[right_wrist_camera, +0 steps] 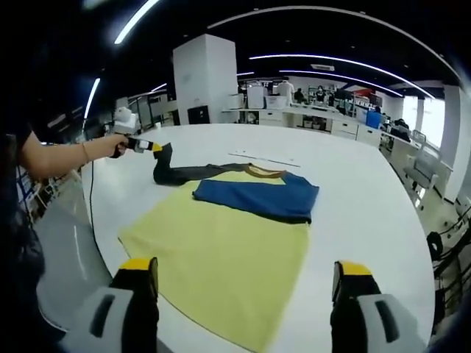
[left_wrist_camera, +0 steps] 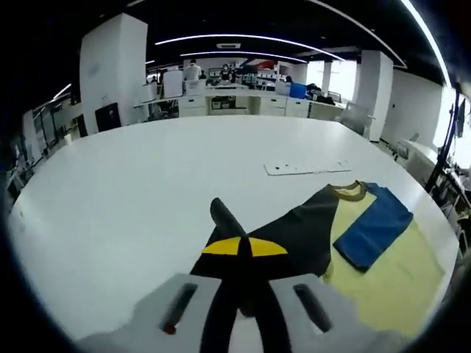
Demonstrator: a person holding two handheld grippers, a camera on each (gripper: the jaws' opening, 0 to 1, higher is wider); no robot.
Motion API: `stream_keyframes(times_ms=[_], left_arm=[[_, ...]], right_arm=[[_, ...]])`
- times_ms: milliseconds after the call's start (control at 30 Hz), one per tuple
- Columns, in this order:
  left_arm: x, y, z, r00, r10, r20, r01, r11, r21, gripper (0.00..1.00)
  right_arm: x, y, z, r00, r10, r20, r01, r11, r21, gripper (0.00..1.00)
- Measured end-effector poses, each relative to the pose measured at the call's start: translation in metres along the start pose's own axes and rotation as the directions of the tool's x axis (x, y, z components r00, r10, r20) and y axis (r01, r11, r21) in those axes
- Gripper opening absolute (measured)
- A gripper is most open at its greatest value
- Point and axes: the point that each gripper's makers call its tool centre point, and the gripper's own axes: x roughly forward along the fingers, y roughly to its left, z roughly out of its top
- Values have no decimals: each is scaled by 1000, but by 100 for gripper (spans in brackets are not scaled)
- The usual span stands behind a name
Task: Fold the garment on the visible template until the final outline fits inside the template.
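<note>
A yellow shirt (right_wrist_camera: 221,254) lies flat on the white table (right_wrist_camera: 353,184). Its blue sleeve (right_wrist_camera: 257,195) is folded across the chest. In the left gripper view the yellow body (left_wrist_camera: 394,276) and blue sleeve (left_wrist_camera: 375,224) lie to the right. My left gripper (left_wrist_camera: 241,248) is shut on the black sleeve (left_wrist_camera: 298,228), whose end sticks up past the jaws. In the right gripper view that left gripper (right_wrist_camera: 152,148) holds the black sleeve (right_wrist_camera: 184,173) raised at the shirt's far left. My right gripper (right_wrist_camera: 246,268) stands wide open over the near hem, with nothing between its jaws.
A thin flat white strip (left_wrist_camera: 305,168) lies on the table beyond the collar, and the same strip (right_wrist_camera: 266,159) appears in the right gripper view. A person's arm (right_wrist_camera: 62,158) reaches in from the left. The table's edge (right_wrist_camera: 81,243) runs near left. Desks and a white pillar (right_wrist_camera: 206,77) stand far behind.
</note>
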Motion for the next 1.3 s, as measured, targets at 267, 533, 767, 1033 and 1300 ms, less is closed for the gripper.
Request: stream_keyframes(times_ms=[267,533,767,1033,1300], left_arm=[[6,-33,22,997,-72,32,71,997,24,0],[11,-64,46,990,-127,69,124,992,35,0],[14,-93,62,980,-175,93,170,984,61,0],[21,-131,71,966,-238,98,229,969,91,0],[28,-175,76,946,-307,100,295,948,121,0]], right_arm=[[-1,5,-4,1000,6,-9,-6,1000,0,99],[-2,16,-2,1000,8,-11,-8,1000,2,99],[-3,21,-3,1000,4,-19,-4,1000,4,99],[-5,19,-6,1000,-3,-28,3,1000,8,99],[-5,14,-10,999,-13,-37,14,1000,20,99]])
